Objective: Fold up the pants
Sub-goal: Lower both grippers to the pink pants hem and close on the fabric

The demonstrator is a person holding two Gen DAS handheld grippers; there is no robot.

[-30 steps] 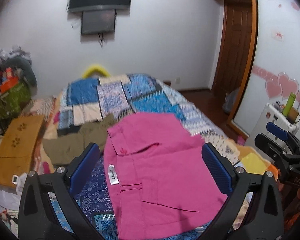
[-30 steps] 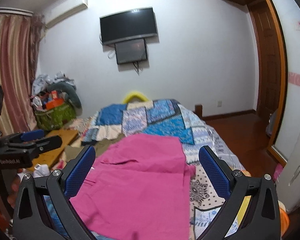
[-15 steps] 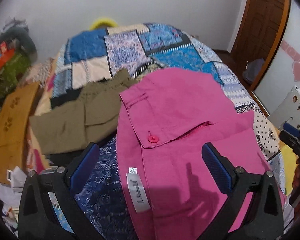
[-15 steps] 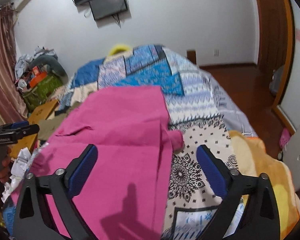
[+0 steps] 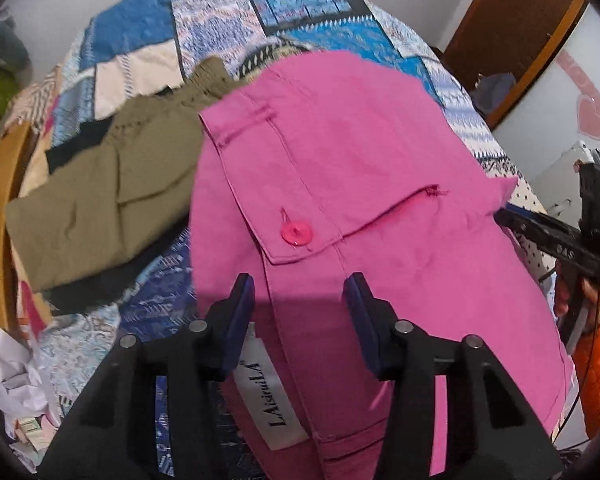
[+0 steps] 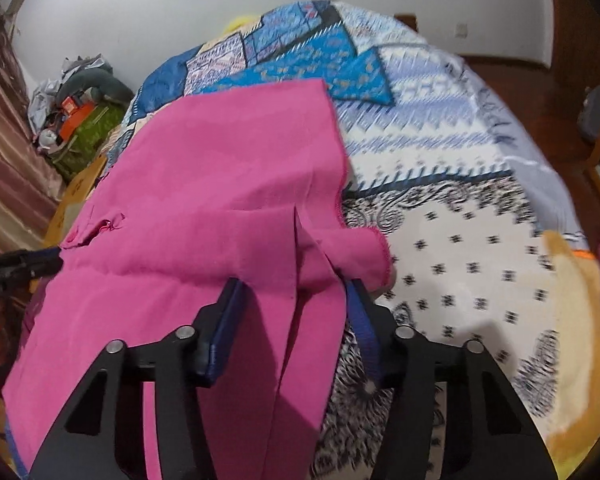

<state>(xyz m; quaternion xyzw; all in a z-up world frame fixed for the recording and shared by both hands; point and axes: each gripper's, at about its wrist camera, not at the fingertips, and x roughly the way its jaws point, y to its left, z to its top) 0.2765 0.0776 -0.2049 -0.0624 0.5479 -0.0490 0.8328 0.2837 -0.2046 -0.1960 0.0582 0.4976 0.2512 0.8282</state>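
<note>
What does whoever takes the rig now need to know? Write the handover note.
Left tongs: half open, jaws have just been closing, over the waistband end of the pink pants beside the label; no pinch visible.
Right tongs: also just been closing, straddling the pants' loose leg edge; not clamped.
The pants lie spread on the quilt, with an olive garment beside them.
Done: both tongs are at the near edge.
Left: grip, fold, flatten.
</note>
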